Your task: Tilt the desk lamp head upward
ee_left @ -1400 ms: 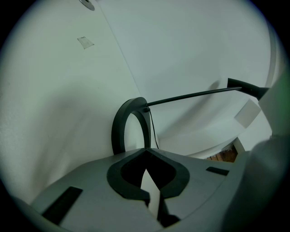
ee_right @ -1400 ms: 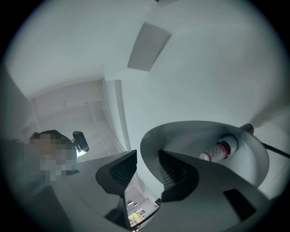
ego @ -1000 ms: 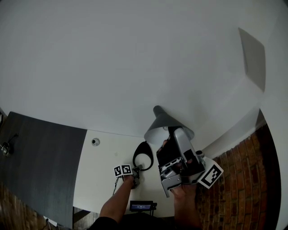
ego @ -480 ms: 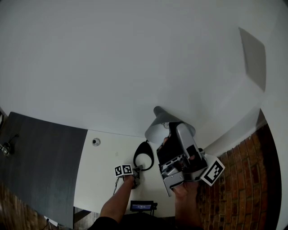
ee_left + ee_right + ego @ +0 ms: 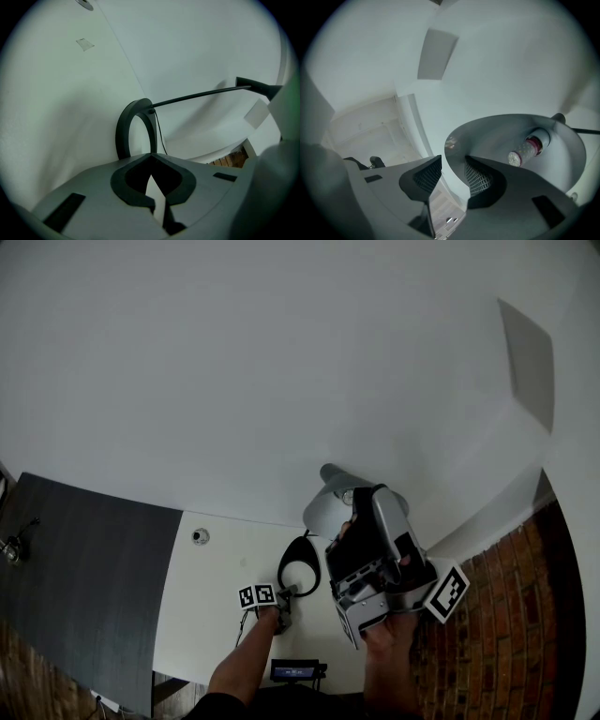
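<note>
Right gripper on the lamp shade, left one down by the base.

Right gripper (image 5: 452, 173) jaws are partly apart and straddle the rim of the lamp head (image 5: 501, 140); can't tell if they pinch it. Shade opening faces the gripper camera, bulb (image 5: 525, 150) visible inside. In the head view the lamp head (image 5: 328, 502) sits above the ring base (image 5: 282, 570) on the white table (image 5: 216, 587). Left gripper (image 5: 151, 173) jaws are nearly together with nothing between them, low on the near side of the ring base (image 5: 123, 136). The thin lamp arm (image 5: 197, 97) runs up to the right.
</note>
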Action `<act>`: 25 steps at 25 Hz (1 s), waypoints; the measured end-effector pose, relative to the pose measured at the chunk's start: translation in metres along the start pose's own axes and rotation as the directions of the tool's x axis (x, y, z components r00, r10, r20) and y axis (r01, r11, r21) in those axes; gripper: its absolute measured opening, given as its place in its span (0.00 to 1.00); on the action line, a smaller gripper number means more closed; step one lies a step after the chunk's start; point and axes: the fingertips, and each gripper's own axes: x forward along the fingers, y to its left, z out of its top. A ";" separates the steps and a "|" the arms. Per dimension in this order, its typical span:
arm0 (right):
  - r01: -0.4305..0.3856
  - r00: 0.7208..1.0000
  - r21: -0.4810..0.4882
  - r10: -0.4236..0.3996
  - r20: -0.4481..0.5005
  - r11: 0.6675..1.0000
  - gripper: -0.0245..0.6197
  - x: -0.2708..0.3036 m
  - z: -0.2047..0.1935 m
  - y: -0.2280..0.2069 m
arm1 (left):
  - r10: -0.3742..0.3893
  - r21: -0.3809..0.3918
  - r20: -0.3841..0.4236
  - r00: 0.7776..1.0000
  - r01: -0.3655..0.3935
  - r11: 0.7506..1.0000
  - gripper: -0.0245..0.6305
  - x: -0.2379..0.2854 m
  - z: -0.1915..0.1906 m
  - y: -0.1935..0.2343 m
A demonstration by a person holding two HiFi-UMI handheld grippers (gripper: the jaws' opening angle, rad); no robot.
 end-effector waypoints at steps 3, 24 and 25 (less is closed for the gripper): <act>-0.001 1.000 0.025 0.001 0.009 1.000 0.26 0.001 0.001 -0.001 | 0.000 0.000 0.001 1.000 0.000 1.000 0.05 0.000 0.001 0.000; 0.361 0.911 -0.123 -0.378 -0.164 0.924 0.26 -0.133 -0.052 -0.093 | -0.075 -0.149 0.185 0.980 0.104 0.983 0.06 -0.038 0.006 0.016; 0.398 0.902 -0.105 -0.409 -0.139 0.912 0.26 -0.146 -0.045 -0.103 | -0.068 -0.153 0.194 0.979 0.099 0.983 0.06 -0.045 0.003 0.019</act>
